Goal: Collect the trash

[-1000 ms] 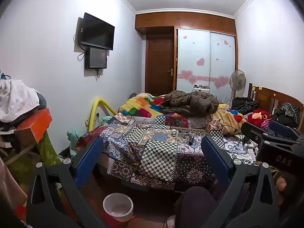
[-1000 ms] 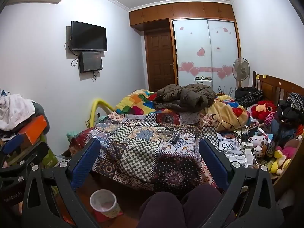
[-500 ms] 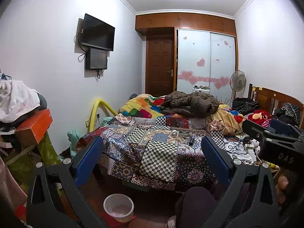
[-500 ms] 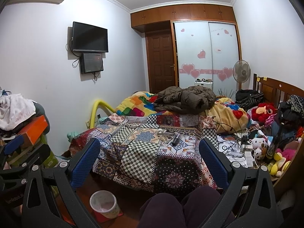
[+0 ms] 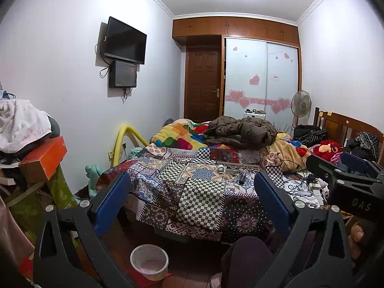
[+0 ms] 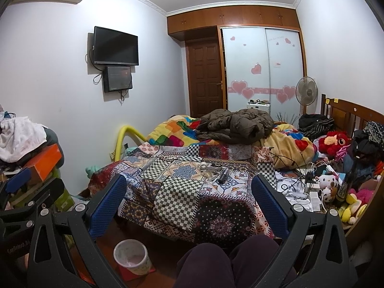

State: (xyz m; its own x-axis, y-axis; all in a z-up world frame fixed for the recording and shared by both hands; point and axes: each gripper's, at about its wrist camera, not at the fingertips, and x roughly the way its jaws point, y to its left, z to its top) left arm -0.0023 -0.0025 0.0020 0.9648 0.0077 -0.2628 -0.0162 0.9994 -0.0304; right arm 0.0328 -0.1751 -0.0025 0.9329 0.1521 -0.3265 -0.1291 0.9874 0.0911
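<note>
A small white waste bin [image 5: 149, 261] stands on the floor at the foot of the bed; it also shows in the right wrist view [image 6: 130, 259]. Small bits of litter [image 5: 236, 174] lie on the patchwork quilt near the bed's middle, also in the right wrist view [image 6: 216, 171]. My left gripper [image 5: 192, 192] is open and empty, held in the air short of the bed. My right gripper [image 6: 189, 192] is open and empty too, beside the left one. Each gripper shows at the edge of the other's view.
The bed [image 5: 204, 192] carries a brown coat [image 5: 242, 132], blankets, cables and soft toys at the right. A cluttered stack with an orange box [image 5: 43, 160] stands at the left. My knees [image 6: 230, 261] are low in front. A fan [image 5: 301, 104] stands by the wardrobe.
Both views have shifted very slightly; the grippers stay open and empty, and nothing on the bed or floor has moved.
</note>
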